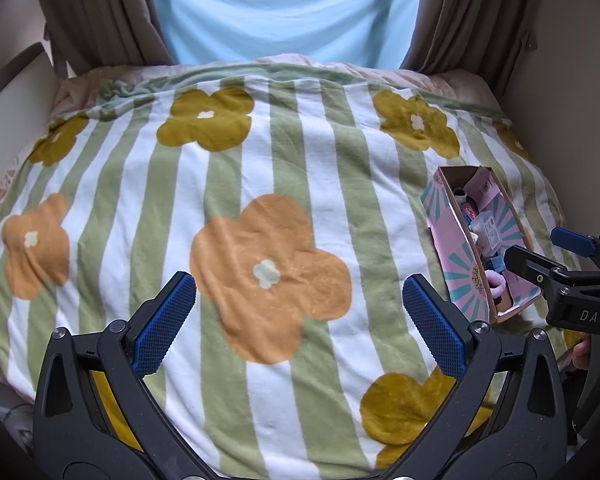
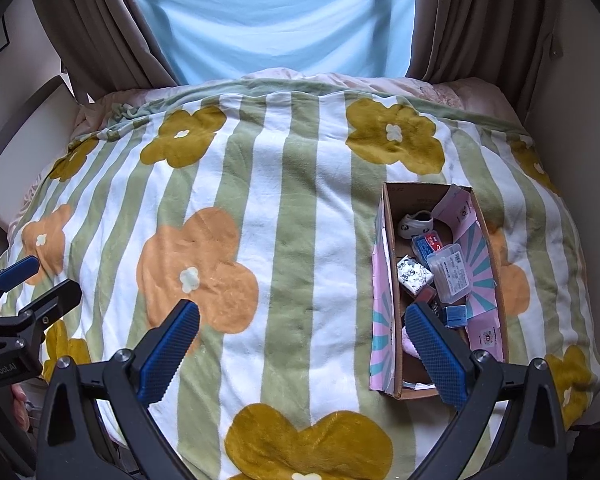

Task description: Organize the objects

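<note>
Box: a long cardboard box (image 2: 496,280) with pink and teal print lay on the bed's right side, open at the top, so things could be dropped in from above.
Contents: a small white shoe (image 2: 416,222), a clear plastic case (image 2: 450,272), a black-and-white packet (image 2: 414,276), a small blue box (image 2: 456,316) and something pink (image 1: 498,282) lay loose inside; judged gathered there as the sorting place.
Blanket: the flowered, striped blanket (image 1: 284,200) carried nothing else in view, so little seemed left to collect.
Left claw: the left claw (image 1: 298,318) hung over the bare blanket, fingers spread, gripping nothing.
Right claw: the right claw (image 2: 302,344) was spread and empty, its right finger over the box's near end.
Surroundings: brown curtains (image 2: 480,20) and a pale blue sheet (image 2: 280,20) hung behind the bed.
Obstacles: only the box's tall side walls and its folded flap (image 2: 456,204) narrowed the way in.
</note>
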Action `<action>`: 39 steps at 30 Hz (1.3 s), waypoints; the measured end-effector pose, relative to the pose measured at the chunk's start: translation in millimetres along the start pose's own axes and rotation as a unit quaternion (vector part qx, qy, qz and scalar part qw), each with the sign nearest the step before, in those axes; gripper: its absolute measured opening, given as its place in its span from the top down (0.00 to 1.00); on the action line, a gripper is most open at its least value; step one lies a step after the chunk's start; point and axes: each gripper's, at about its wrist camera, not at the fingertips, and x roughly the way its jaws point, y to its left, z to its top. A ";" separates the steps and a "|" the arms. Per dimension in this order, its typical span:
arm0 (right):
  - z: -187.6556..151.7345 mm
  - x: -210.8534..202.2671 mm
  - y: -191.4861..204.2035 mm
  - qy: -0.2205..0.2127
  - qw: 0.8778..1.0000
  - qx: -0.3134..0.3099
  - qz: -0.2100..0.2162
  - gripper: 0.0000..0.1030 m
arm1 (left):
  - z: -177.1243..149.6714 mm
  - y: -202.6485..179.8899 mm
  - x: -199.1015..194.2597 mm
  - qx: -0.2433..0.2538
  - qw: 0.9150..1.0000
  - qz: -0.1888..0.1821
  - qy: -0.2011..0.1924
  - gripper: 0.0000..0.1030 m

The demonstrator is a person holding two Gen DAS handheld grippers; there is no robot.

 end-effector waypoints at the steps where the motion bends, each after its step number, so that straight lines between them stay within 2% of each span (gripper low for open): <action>1: 0.1 0.0 0.0 0.000 1.000 0.000 0.000 0.00 | 0.7 1.4 0.4 0.001 1.000 0.000 0.000 0.00; 25: 0.6 -0.2 -0.8 0.001 1.000 -0.002 0.001 0.00 | 6.5 15.3 4.9 0.002 1.000 0.004 -0.005 0.00; 33: 1.1 0.1 -0.8 0.000 1.000 -0.002 0.001 0.00 | 5.4 7.6 -5.5 0.007 1.000 0.011 -0.028 0.00; 39: 0.6 0.1 -0.2 0.001 1.000 -0.001 0.001 0.00 | 4.3 4.0 -6.6 -0.001 1.000 -0.001 -0.028 0.00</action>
